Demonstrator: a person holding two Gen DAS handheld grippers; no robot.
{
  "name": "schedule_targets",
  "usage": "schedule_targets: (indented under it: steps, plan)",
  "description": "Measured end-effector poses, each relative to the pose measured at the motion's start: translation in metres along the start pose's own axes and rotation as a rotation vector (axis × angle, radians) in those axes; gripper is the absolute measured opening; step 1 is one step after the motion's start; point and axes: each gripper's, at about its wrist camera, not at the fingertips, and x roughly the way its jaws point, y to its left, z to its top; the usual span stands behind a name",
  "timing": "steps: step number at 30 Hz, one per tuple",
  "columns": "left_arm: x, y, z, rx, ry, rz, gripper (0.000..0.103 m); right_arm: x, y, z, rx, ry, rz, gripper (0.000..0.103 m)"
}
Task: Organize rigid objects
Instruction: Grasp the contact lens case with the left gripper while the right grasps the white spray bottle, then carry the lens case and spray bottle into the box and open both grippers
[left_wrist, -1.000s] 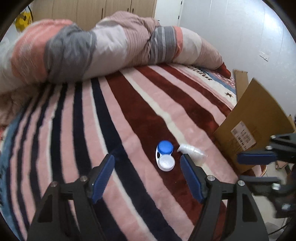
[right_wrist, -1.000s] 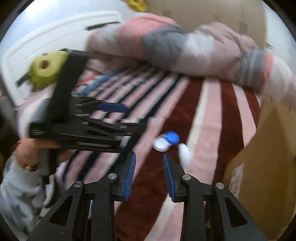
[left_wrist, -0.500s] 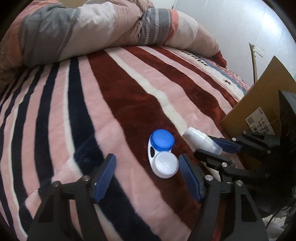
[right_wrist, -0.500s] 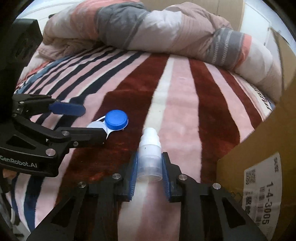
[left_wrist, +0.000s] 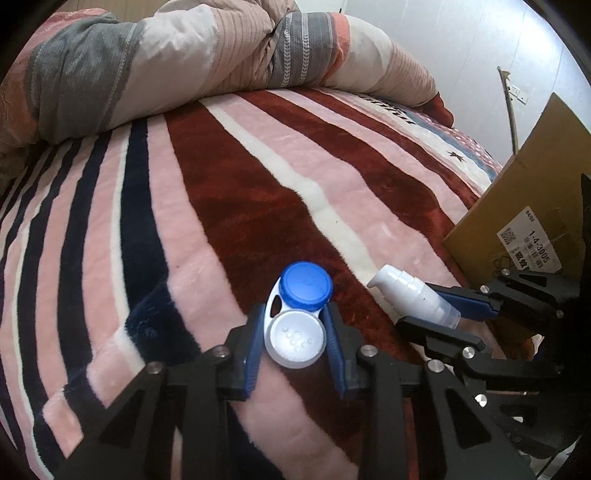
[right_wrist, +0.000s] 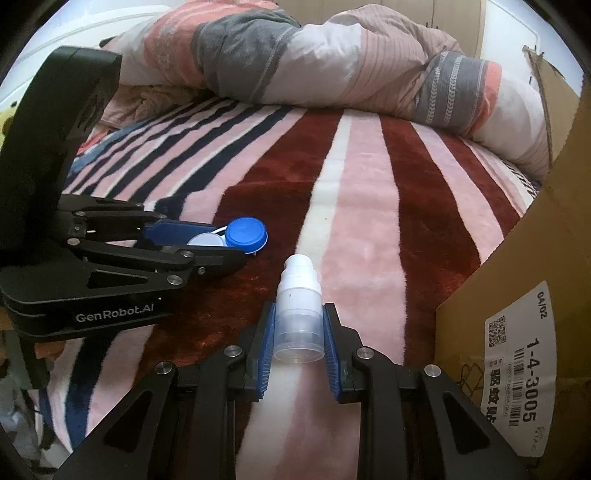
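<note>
Blue-padded left gripper (left_wrist: 293, 341), jaws just closing, clamps the lens case (left_wrist: 297, 314); right gripper (right_wrist: 298, 341) clamps the pump bottle (right_wrist: 298, 314) on the striped bed blanket (left_wrist: 258, 184).

Open striped blanket (left_wrist: 229, 192) ahead; cardboard box (right_wrist: 546, 295) blocks right, duvet (left_wrist: 207, 62) behind.

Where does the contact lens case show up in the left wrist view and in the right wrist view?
Left wrist view: lens case low at centre, white cap clamped between the left gripper pads, blue cap beyond them.
Right wrist view: lens case left of centre, in the left gripper reaching in from the left.
Shared landmark: the pump bottle, just right of the case.
</note>
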Motion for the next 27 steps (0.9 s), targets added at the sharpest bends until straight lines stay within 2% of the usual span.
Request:
schedule_targets:
  steps: [5, 10, 15, 22, 27]
  plan:
    - [-0.032, 0.000, -0.001, -0.003, -0.042, 0.020, 0.028, -0.029, 0.006, 0.004, -0.020, -0.052, 0.038, 0.020]
    - [-0.092, -0.008, 0.000, 0.008, -0.116, 0.047, 0.028, -0.082, 0.022, 0.012, -0.093, -0.145, 0.072, 0.020]
    - [-0.155, -0.038, 0.006, 0.053, -0.203, 0.045, 0.028, -0.141, 0.024, 0.019, -0.148, -0.236, 0.104, 0.020]
    - [-0.203, -0.088, 0.034, 0.108, -0.293, -0.052, 0.028, -0.213, -0.017, 0.028, -0.131, -0.335, 0.101, 0.020]
    - [-0.198, -0.134, 0.065, 0.174, -0.307, -0.124, 0.028, -0.236, -0.069, 0.025, -0.082, -0.330, 0.033, 0.020]
